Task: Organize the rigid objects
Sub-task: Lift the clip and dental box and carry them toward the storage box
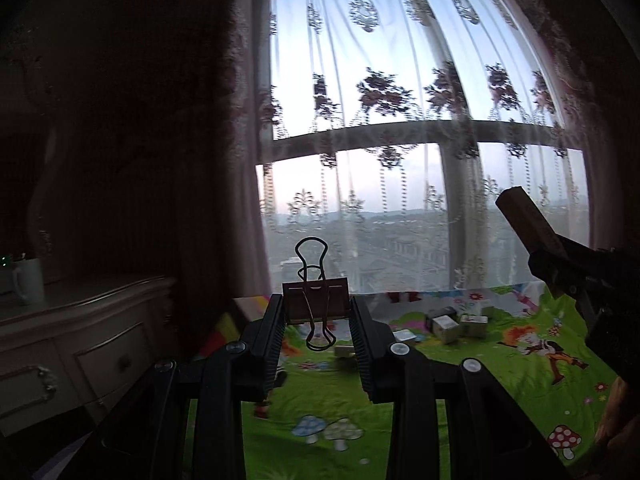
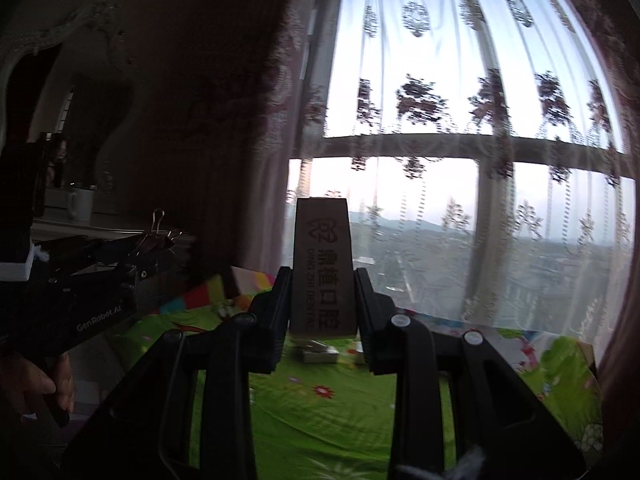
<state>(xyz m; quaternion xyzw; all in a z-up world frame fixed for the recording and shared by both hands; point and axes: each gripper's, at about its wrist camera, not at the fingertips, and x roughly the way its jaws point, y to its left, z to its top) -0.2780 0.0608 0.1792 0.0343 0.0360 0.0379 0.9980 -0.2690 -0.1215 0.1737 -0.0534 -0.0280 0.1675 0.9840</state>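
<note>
Left gripper [image 1: 318,312] clamped on binder clip [image 1: 316,300], held above green play mat [image 1: 500,364]; clip wire handles run vertical, one up, one down. Right gripper [image 2: 323,304] clamped on printed box [image 2: 323,268], long axis upright, above the mat, top toward window [image 2: 460,120].

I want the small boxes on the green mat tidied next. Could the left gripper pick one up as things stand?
Probably not yet. The left gripper is shut on a binder clip, so its jaws are full. The small boxes lie unobstructed on the green mat, so the way looks free once the clip is set down.
</note>
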